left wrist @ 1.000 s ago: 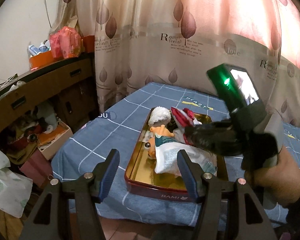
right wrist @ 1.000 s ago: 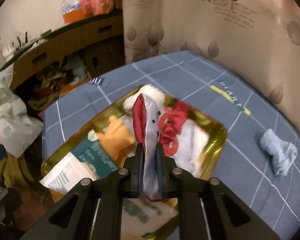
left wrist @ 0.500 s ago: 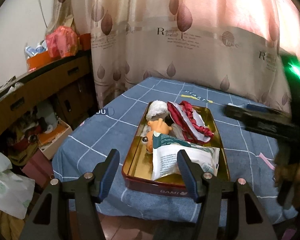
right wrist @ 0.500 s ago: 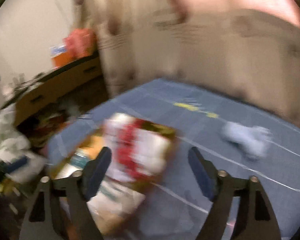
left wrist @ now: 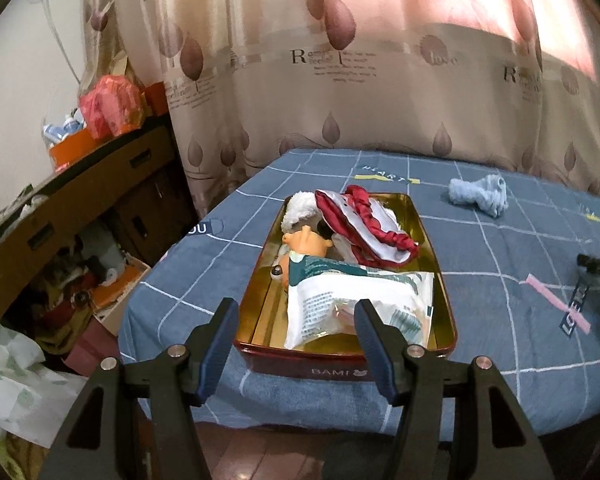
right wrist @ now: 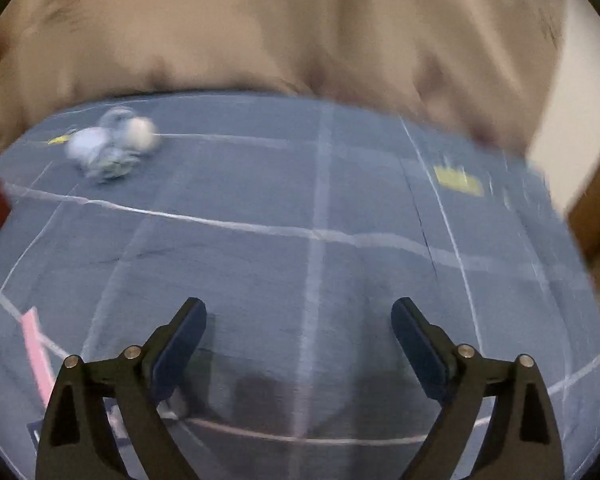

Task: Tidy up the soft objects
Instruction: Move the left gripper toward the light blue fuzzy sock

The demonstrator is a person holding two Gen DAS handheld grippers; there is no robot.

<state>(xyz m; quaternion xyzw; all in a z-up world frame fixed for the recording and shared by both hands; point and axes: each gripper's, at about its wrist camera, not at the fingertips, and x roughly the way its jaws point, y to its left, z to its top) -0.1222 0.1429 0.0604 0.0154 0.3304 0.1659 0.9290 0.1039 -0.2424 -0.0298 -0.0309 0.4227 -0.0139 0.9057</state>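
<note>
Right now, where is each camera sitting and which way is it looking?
Left wrist: sits on the left gripper, looking forward and down at the gold tin of soft things on the blue bed cover; its two open fingers show.
Right wrist: sits on the right gripper, looking down at bare cover, blurred; its empty fingers show, jaws opening.
Shared: both see the cover and the light blue cloth.

Dim; curtain (left wrist: 540, 32) backlit; right view smeared (perhaps motion).
</note>
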